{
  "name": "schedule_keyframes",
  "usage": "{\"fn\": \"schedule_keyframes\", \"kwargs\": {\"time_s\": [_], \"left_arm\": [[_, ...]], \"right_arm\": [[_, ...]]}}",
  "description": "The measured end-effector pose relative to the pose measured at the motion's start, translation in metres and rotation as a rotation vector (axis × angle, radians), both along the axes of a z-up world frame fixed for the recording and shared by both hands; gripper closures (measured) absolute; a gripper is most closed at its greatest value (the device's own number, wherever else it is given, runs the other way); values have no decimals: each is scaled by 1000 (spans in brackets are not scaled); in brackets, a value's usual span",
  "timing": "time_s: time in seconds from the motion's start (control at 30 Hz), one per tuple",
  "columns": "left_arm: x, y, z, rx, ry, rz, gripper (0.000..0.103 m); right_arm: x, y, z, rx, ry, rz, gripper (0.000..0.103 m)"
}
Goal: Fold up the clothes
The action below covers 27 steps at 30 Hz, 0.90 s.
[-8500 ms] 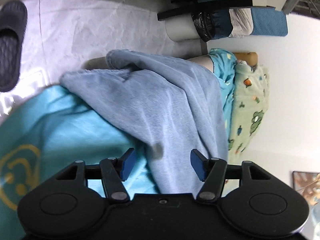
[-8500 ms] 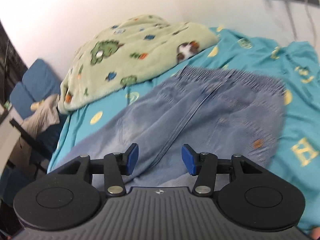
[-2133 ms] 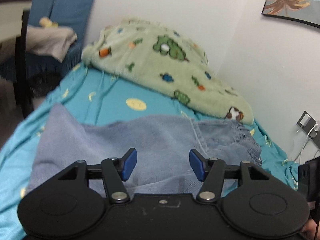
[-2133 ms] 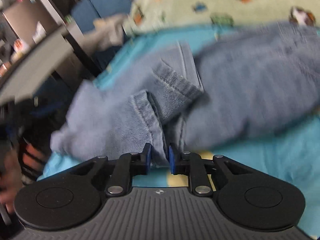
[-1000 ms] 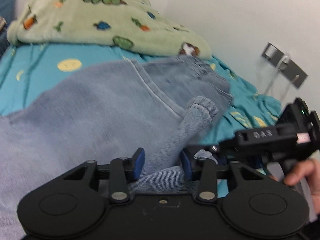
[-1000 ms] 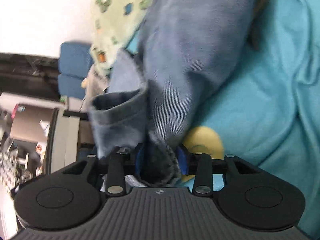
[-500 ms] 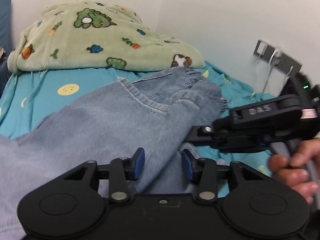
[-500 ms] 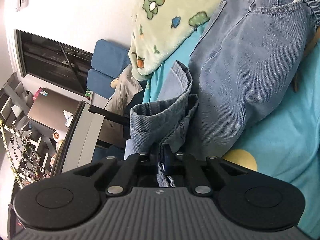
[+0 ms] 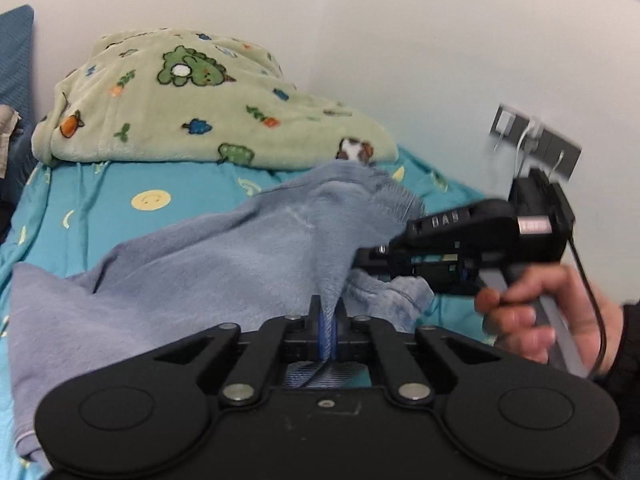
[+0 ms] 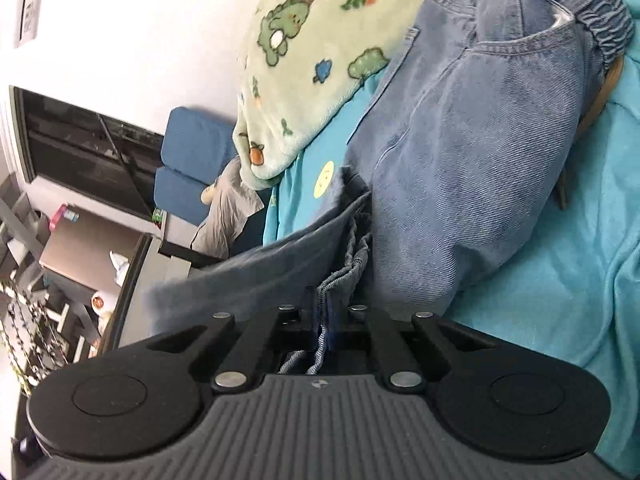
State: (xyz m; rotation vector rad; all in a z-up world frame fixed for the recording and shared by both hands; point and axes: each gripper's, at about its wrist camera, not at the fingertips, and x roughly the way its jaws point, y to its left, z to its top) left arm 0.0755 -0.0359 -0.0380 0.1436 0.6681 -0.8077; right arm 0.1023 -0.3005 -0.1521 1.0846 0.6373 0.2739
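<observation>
Blue jeans (image 9: 240, 260) lie across the teal bed sheet (image 9: 100, 208). My left gripper (image 9: 328, 320) has its jaws closing tight on a pinched fold of the denim, which rises from the pads. To its right, my right gripper (image 9: 372, 258), held by a hand (image 9: 532, 312), reaches into the same bunch of cloth. In the right wrist view the right gripper (image 10: 320, 312) is shut on a hem edge of the jeans (image 10: 480, 140). The elastic waistband lies at the far upper right.
A green cartoon blanket (image 9: 180, 120) is heaped at the head of the bed against the white wall. A wall socket (image 9: 532, 144) with cables is at the right. Beyond the bed's edge stand a blue chair (image 10: 192, 160) and a desk (image 10: 132, 280).
The left gripper's jaws stood apart around the denim and have now shut on a fold and lifted it. The right gripper closed on the hem earlier and stays clamped.
</observation>
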Motion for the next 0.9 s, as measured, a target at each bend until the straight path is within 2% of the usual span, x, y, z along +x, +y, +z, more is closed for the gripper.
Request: {"fn": "schedule_keyframes", "kwargs": {"time_s": [0.07, 0.2, 0.27, 0.33, 0.47, 0.73, 0.9], "left_arm": [[-5, -9, -8, 63, -14, -20, 99], [-15, -19, -17, 131, -39, -45, 93], [-21, -20, -16, 147, -68, -45, 73], [-29, -20, -13, 152, -117, -44, 59], [-47, -23, -12, 190, -199, -78, 47], [-53, -35, -41, 350, -281, -138, 47], [-55, -43, -58, 453, -351, -124, 45]], "right_arm": [[1, -2, -4, 7, 13, -1, 98], [4, -8, -14, 47, 15, 5, 97], [5, -10, -19, 62, -3, 16, 97], [5, -11, -22, 84, -24, 18, 97], [3, -13, -27, 147, -47, 7, 97], [6, -10, -13, 211, -47, 12, 97], [8, -9, -4, 241, -61, 20, 97]]}}
